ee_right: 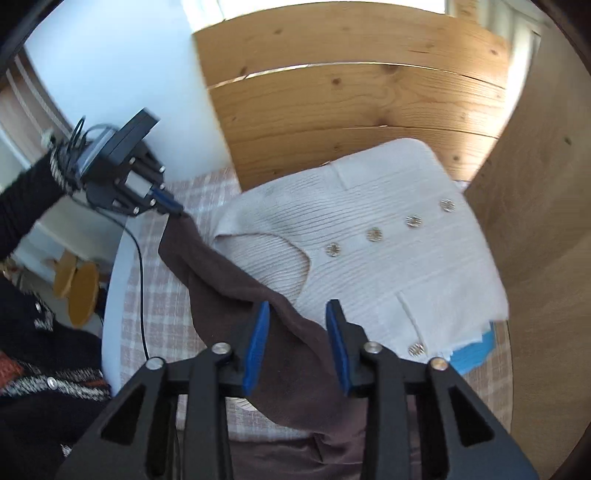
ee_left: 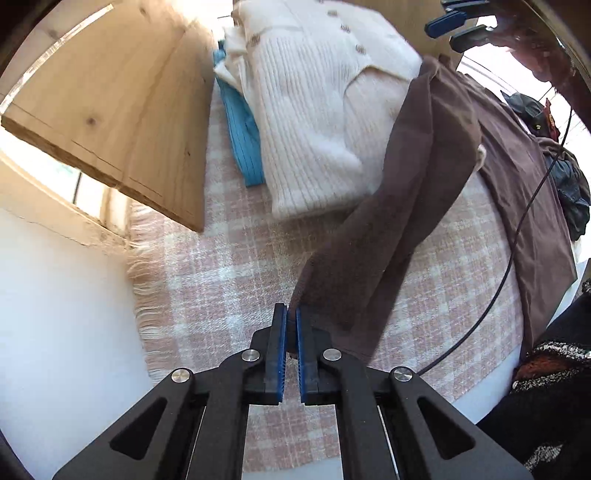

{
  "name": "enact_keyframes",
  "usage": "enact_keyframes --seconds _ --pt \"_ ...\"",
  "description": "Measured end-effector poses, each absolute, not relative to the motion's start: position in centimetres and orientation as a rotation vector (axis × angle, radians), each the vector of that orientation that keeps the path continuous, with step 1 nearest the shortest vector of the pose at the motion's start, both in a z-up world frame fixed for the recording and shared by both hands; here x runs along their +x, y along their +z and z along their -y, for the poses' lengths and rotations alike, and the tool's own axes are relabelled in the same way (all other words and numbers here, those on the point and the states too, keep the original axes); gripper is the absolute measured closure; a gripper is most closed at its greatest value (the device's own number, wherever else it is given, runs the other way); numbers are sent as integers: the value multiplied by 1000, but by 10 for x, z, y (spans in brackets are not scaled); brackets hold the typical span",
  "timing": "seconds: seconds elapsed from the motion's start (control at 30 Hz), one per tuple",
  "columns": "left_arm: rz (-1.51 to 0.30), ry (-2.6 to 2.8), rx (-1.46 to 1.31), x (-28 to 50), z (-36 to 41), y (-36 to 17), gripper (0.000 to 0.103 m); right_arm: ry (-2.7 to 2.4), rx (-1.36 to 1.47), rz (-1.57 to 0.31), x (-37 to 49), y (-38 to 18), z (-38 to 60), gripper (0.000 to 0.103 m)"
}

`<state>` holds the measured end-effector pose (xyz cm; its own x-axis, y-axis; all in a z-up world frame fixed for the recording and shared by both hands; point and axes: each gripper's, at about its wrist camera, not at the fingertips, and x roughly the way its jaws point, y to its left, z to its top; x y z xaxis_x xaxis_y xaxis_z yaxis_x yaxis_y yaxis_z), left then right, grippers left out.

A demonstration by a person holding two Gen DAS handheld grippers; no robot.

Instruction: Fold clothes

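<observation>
A brown garment hangs stretched above the pink checked blanket. My left gripper is shut on its lower corner. In the right wrist view the same left gripper pinches the far end of the brown garment. My right gripper stands open, and the brown cloth runs between its blue fingers without being pinched. From the left wrist view, the right gripper shows at the top right, open. A folded white knit cardigan lies behind, on top of a blue garment.
Wooden boards close off the back, and a wooden panel stands to the left of the folded pile. A black cable hangs across the blanket's right side. A person's dark patterned sleeve holds the left gripper. Dark clothes lie at the far right.
</observation>
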<state>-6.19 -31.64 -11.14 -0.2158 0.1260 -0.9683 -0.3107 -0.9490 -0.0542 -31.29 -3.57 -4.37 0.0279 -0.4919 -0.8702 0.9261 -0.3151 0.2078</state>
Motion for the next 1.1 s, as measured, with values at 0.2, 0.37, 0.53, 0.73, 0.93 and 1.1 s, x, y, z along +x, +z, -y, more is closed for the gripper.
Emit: enact_keyframes --seconds 0.2,0.37,0.53,0.73,0.93,1.1 --pt "-321 2363 -1622 -45 292 -27 99 -1811 1416 -353 -369 -58 -42 50" --pt "-407 2458 -1497 -31 272 44 99 -1816 1697 -57 -396 -98 -73 50" --pt "-467 2472 -1464 -26 254 64 99 -1739 1947 152 -412 -138 -71 50" --pt "-450 2445 -1458 -18 242 58 99 -1682 2062 198 -410 -149 -47 50" --pt "-414 2412 -1448 -5 242 44 99 -1664 2132 155 -402 -148 -20 50" --pt "-348 2379 -1450 12 247 25 99 -1683 2179 117 -396 -152 -10 51"
